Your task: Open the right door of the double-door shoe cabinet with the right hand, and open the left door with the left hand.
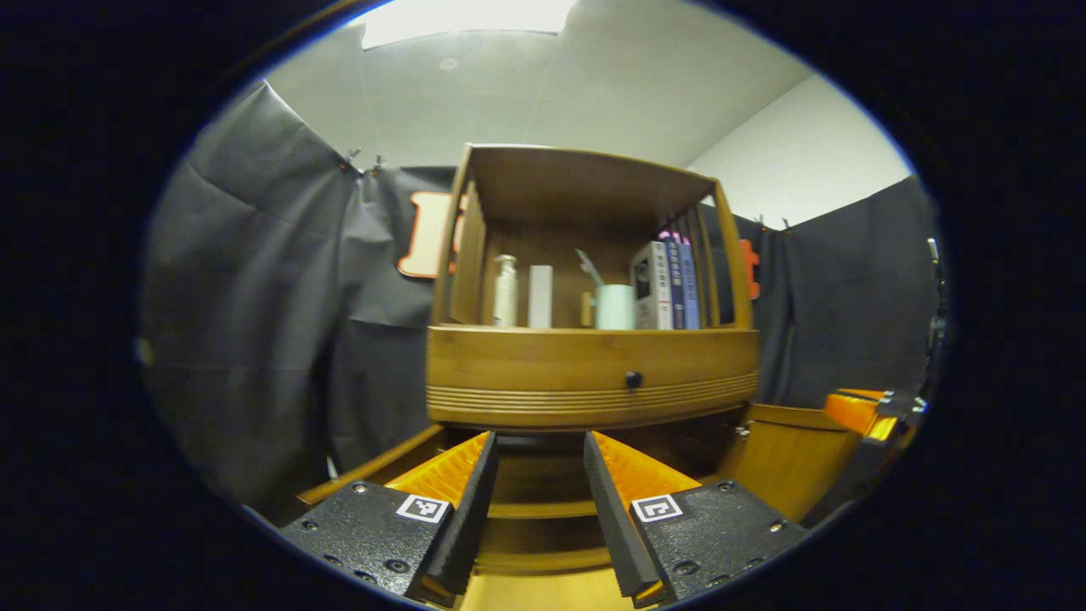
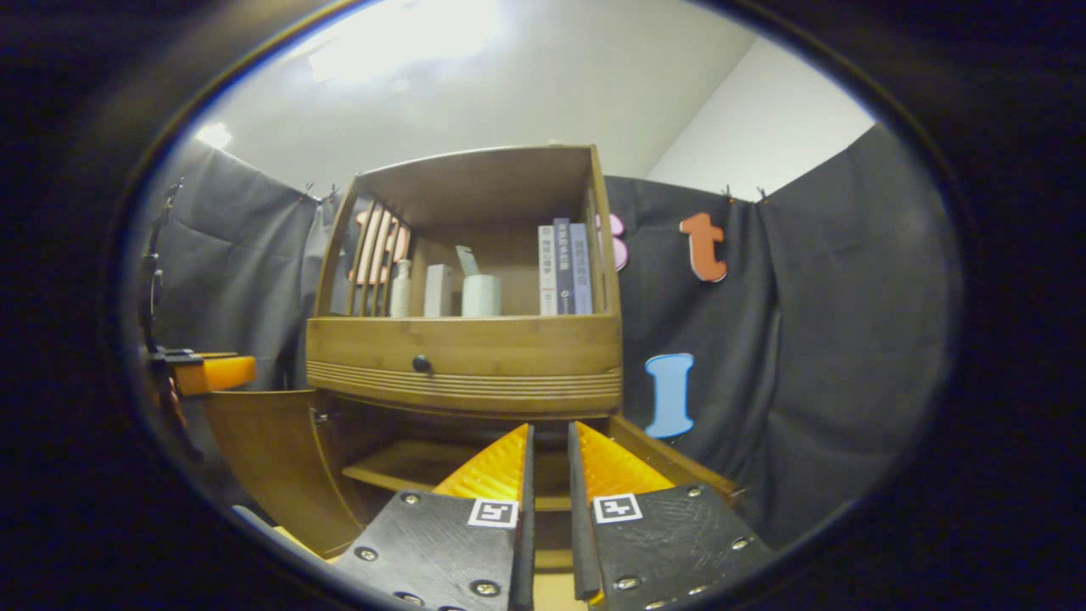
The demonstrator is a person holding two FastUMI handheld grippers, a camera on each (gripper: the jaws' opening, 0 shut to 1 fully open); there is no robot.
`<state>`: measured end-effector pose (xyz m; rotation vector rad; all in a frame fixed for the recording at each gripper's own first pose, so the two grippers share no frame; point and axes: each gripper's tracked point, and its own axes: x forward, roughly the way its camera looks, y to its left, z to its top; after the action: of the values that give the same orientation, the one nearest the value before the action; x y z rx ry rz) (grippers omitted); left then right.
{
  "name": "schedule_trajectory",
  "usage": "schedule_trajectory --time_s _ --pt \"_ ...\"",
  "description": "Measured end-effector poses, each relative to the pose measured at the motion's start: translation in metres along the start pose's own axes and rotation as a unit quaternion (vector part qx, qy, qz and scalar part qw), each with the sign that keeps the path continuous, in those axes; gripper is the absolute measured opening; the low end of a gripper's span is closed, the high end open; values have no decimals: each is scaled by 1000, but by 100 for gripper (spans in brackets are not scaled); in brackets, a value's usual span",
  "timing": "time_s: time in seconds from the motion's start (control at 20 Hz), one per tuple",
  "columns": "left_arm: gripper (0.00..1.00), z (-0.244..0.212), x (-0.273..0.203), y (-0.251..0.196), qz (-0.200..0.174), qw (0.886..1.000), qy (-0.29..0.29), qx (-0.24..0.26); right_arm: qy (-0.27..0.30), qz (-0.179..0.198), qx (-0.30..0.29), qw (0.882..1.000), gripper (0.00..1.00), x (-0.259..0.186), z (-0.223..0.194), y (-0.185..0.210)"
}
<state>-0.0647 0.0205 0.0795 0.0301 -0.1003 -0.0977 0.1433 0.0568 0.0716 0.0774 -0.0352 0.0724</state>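
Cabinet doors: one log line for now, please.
left door: open | right door: open | left gripper: open, empty | right gripper: narrow gap, empty

No text can be read (the books' (image 2: 563, 270) spine print is too small).

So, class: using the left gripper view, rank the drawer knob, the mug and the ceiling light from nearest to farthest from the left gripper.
1. drawer knob, just above the left gripper, slightly right.
2. mug, on the shelf behind the drawer.
3. ceiling light, overhead at top.

wooden cabinet (image 1: 585, 373) (smooth, satin)
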Motion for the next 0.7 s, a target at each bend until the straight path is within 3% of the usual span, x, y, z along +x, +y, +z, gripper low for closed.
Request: schedule_trajectory --time_s 0.25,0.3,0.35,0.45,0.55,0.7 --pt "66 -37 -5 -53 -54 998 36 -4 37 14 -5 999 18 -4 -33 14" --pt "75 -43 -6 -61 -62 997 42 -6 41 21 -5 999 19 -7 -35 19" --pt "80 -48 -6 -64 -65 997 45 -10 45 22 -5 999 25 -7 -41 20" --pt "87 -58 -6 -69 -61 997 51 -20 51 28 -5 998 25 -11 -48 23" --pt "95 -65 -6 -70 -59 996 57 -30 59 34 -7 998 39 -15 -57 27" --pt "95 -71 -6 -68 -54 995 61 -51 69 47 -5 996 57 -18 -65 33"
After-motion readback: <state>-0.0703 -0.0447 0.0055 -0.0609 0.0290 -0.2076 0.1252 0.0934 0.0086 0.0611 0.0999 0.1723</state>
